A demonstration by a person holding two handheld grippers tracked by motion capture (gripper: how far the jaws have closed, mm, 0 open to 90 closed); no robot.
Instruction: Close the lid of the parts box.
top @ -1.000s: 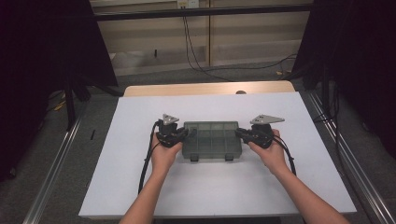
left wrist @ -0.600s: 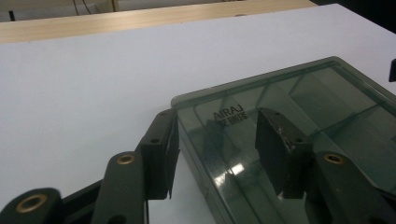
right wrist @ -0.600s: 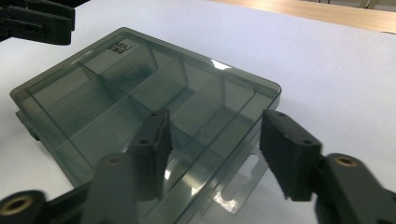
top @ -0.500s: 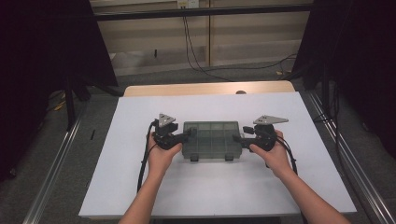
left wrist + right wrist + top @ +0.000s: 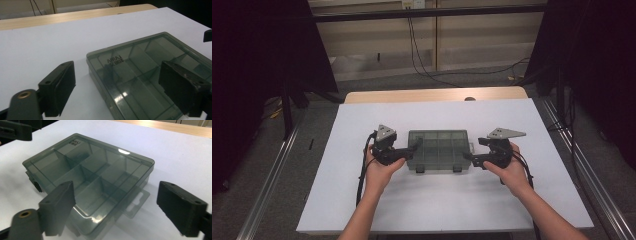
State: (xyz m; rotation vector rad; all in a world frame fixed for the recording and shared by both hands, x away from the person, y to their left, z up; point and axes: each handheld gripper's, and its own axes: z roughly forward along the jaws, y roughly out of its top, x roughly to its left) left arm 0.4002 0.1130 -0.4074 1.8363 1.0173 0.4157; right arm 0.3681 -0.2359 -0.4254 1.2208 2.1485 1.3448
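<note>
A smoky clear compartment box (image 5: 439, 149) lies flat with its lid closed at the middle of the white table (image 5: 437, 117). My left gripper (image 5: 412, 149) is at its left end and my right gripper (image 5: 469, 159) at its right end. Both have just been opening their jaws. In the left gripper view the box (image 5: 147, 65) reaches in between the wide-apart jaws of the left gripper (image 5: 120, 92), whose pads stand off it. In the right gripper view the box (image 5: 95, 170) and its hang tab (image 5: 136, 201) lie between the open jaws of the right gripper (image 5: 120, 210).
The white sheet lies over a wooden tabletop whose far edge (image 5: 437, 95) shows at the back. Metal rails (image 5: 272, 170) run along both sides. Cables (image 5: 422, 55) hang behind the table, and dark curtains (image 5: 257, 60) flank it.
Both grippers have gone from shut on the ends of the box to open. The hands have eased slightly outward, and the box has stayed in place on the table.
</note>
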